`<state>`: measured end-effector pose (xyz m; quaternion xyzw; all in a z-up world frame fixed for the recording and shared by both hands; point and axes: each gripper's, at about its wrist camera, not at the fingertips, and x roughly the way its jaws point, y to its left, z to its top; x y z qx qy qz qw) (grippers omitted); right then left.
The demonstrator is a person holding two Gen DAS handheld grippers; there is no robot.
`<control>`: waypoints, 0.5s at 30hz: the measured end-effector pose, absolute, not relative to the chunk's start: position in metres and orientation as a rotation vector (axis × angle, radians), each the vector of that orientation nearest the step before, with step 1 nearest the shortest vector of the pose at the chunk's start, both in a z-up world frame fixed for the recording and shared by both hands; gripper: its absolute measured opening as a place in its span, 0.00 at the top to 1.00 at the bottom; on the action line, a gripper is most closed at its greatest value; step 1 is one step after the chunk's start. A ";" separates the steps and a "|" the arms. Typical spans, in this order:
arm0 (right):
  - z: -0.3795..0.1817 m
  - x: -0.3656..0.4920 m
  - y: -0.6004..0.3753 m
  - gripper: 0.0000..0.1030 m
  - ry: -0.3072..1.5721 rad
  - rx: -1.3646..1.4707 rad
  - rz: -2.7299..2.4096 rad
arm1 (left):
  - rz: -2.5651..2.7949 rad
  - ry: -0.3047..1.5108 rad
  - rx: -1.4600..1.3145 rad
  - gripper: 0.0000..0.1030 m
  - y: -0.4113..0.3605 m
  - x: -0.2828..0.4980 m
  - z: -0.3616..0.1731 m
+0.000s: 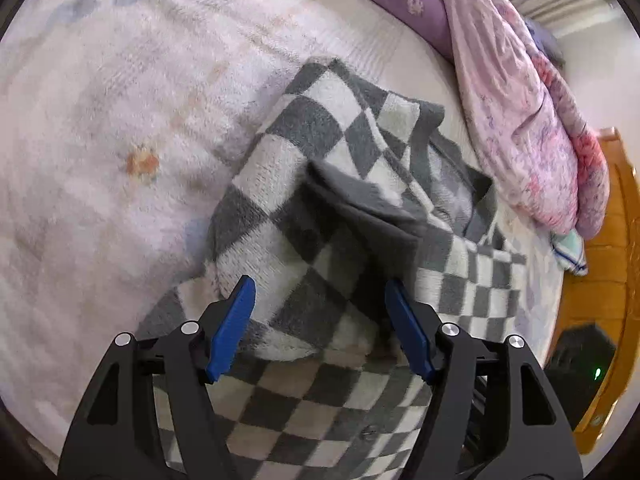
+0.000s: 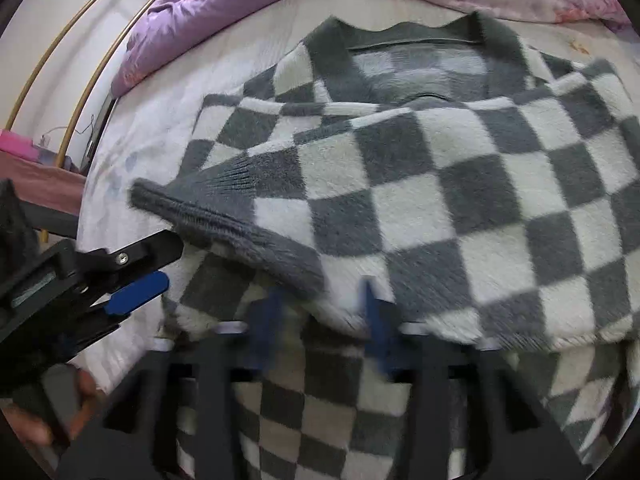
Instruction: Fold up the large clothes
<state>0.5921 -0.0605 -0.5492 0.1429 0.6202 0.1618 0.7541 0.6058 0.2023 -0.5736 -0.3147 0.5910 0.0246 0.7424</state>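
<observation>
surface: bed (image 1: 100,128) | on it: checkered sweater (image 2: 440,184); purple quilt (image 2: 208,12); pink floral quilt (image 1: 516,120)

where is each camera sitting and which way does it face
Left wrist: rides the left gripper, aimed down past its open blue fingers at the checkered sweater on the bed.
Right wrist: rides the right gripper, aimed down at the sweater's folded-over sleeve cuff; its own open fingers look blurred; the left gripper and a hand show at left.
Shared: the sweater, bed and purple quilt.

Grey-white checkered cardigan (image 2: 440,200), sleeve folded across
</observation>
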 end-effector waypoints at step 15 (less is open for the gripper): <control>-0.543 0.589 -0.287 0.78 1.223 0.558 -0.024 | 0.080 1.393 -0.436 0.87 0.165 0.640 -0.600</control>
